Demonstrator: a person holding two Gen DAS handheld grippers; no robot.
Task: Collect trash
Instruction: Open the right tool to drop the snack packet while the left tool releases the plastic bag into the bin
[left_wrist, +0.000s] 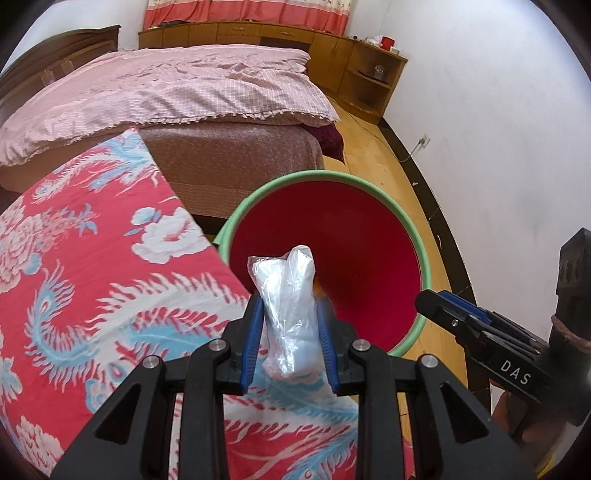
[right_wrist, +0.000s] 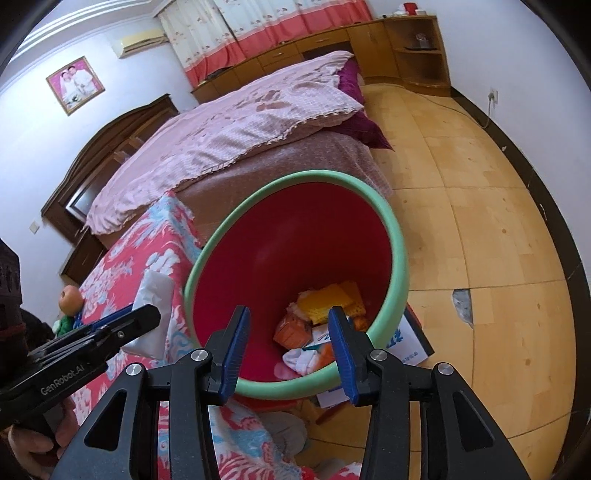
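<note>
Clamped between the blue pads of my left gripper (left_wrist: 290, 343) is a crumpled clear plastic bag (left_wrist: 290, 306), its loose top sticking up past the fingertips and its lower end hanging below them. From this left view the bag sits in front of the near edge of the red bin with the green rim (left_wrist: 413, 225), with the flowered red cloth (left_wrist: 92, 277) just to its left, so I judge the bag is not yet clearly over the opening. If I let go now, it could catch the rim or slide down onto the cloth instead of dropping inside; thin plastic may also cling to a pad and trail after the fingers. My right gripper (left_wrist: 439, 308) comes in from the lower right, close enough that the two tools could knock together over the bin. Turning to the right view, my right gripper (right_wrist: 291, 347) has its jaws apart with nothing between them, hovering over the bin's near rim (right_wrist: 295, 391). Packets and wrappers (right_wrist: 321, 325) already lie at the bottom. The left gripper (right_wrist: 122, 325) shows at the left edge, beside a white tissue pack (right_wrist: 155, 291) on the cloth, which I think is trash to be collected next; pushing down on the rim could tip the bin.
</note>
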